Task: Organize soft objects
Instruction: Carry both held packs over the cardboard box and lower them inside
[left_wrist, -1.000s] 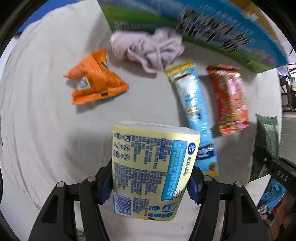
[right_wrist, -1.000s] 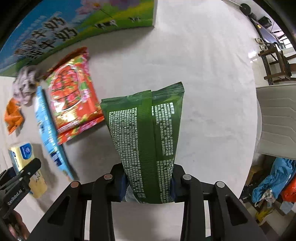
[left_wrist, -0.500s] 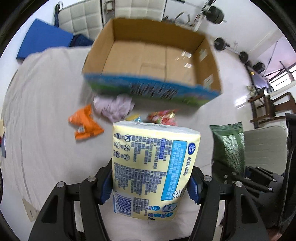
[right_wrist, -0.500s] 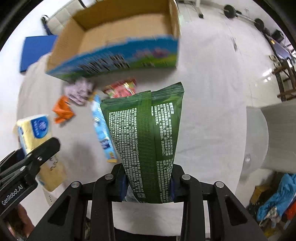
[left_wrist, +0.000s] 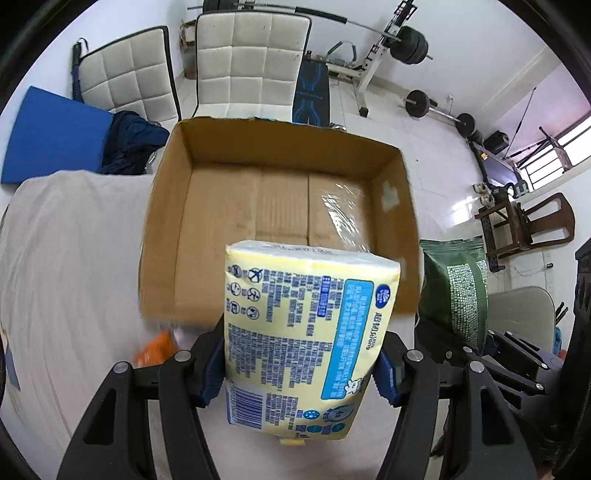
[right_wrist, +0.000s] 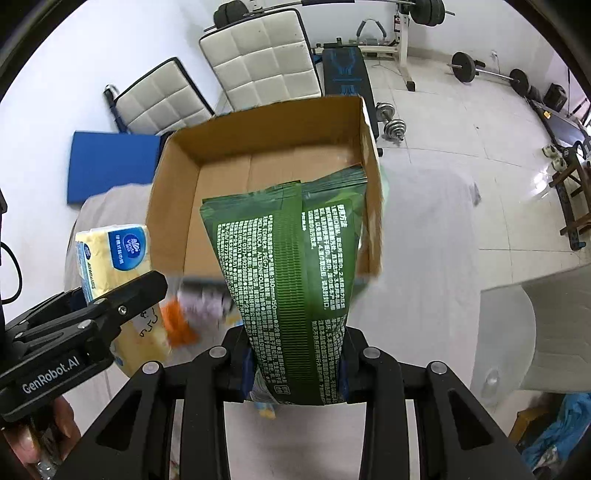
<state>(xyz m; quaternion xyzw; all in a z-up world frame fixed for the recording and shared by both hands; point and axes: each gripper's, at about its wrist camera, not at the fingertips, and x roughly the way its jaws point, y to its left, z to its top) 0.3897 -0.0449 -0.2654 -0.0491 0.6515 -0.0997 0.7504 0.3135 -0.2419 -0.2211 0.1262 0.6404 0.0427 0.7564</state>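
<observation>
My left gripper (left_wrist: 299, 365) is shut on a yellow tissue pack (left_wrist: 306, 332) and holds it raised in front of an open cardboard box (left_wrist: 280, 206). The box looks empty inside. My right gripper (right_wrist: 295, 369) is shut on a green wipes pack (right_wrist: 295, 280), held up before the same box (right_wrist: 258, 177). The tissue pack (right_wrist: 114, 251) and left gripper show at the left of the right wrist view. The green pack (left_wrist: 454, 291) shows at the right of the left wrist view.
The box stands on a table with a white cloth (left_wrist: 66, 258). An orange snack bag (right_wrist: 179, 325) and a lilac cloth (right_wrist: 203, 302) lie blurred below the box. White padded chairs (left_wrist: 243, 62), a blue mat (left_wrist: 51, 136) and gym weights stand behind.
Both grippers have risen and tilted up with their packs. The view went from the items on the table to the open box from above.
</observation>
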